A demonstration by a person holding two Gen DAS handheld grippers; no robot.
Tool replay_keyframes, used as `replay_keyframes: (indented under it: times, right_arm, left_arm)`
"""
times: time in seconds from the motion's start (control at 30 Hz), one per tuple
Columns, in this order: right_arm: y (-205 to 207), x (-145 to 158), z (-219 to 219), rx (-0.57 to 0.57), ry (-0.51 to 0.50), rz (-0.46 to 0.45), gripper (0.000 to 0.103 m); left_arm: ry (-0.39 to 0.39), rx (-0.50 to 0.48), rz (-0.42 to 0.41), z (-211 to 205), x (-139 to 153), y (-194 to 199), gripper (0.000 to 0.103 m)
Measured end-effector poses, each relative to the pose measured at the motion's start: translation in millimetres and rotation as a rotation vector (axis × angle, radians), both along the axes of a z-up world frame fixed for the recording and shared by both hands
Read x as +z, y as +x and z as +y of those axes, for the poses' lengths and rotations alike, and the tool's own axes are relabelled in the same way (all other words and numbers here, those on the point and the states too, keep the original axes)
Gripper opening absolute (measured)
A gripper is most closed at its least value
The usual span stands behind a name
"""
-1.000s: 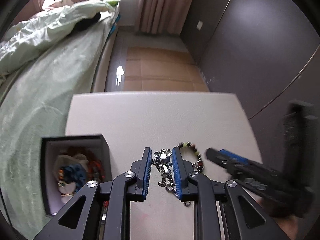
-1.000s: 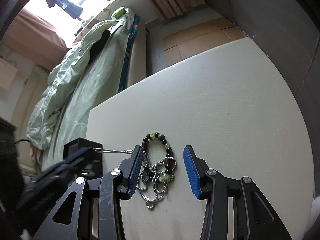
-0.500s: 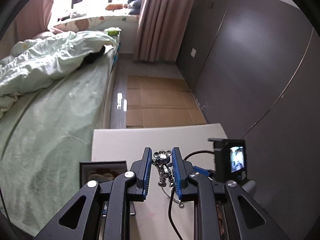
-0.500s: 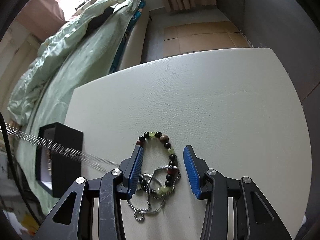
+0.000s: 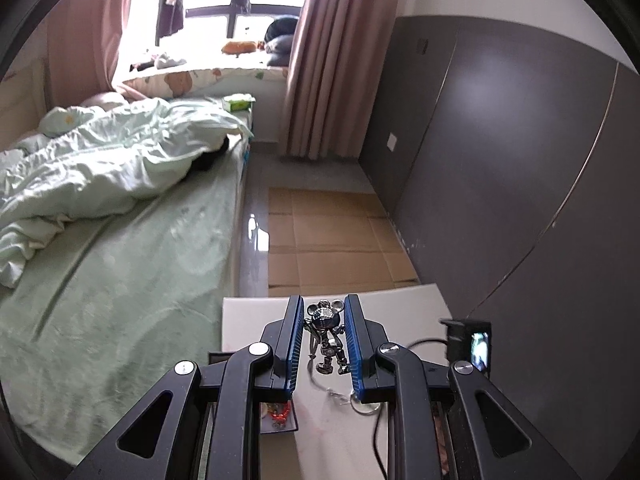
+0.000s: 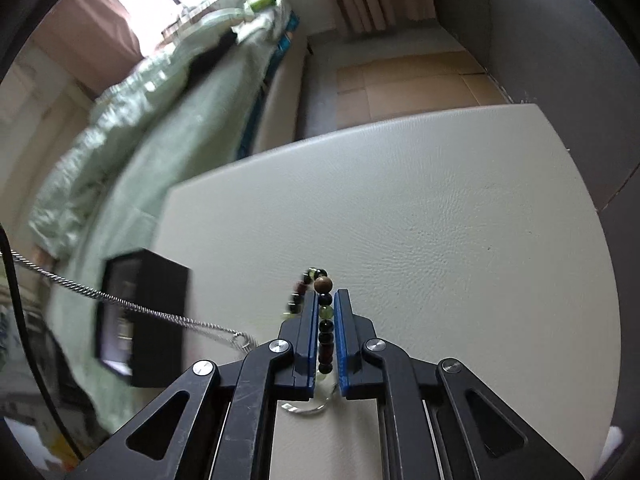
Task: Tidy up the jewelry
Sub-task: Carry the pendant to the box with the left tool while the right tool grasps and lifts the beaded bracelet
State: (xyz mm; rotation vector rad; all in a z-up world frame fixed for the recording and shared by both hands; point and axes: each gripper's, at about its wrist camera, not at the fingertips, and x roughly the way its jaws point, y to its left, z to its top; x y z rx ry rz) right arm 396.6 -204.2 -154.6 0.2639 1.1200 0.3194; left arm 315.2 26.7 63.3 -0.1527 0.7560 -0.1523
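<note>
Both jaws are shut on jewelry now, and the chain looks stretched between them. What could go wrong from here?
1. The chain runs taut from the raised pendant in the left gripper to the pile under the right gripper. Lifting further could strain it or tug the pendant loose.
2. The right gripper's jaws have just been closing on the bracelet, which may still be tangled with the chain; pulling apart could tighten the knot.
3. The chain crosses the black box and could drag it.

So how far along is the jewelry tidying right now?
Some pieces already lie in the black box. In hand: the left claw grips the silver mouse charm, its chain stretched taut; the right claw has just closed on the bead bracelet. Both still need boxing.
</note>
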Motion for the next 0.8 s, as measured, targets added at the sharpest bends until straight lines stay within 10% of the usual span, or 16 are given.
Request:
replay_keyframes:
  times: [0.8]
  right_arm:
    - [-66,142,56,0.090,0.115,-0.262,0.009]
  left_arm:
    - [0.014,0.042,-0.140,49,82,-31,0.020]
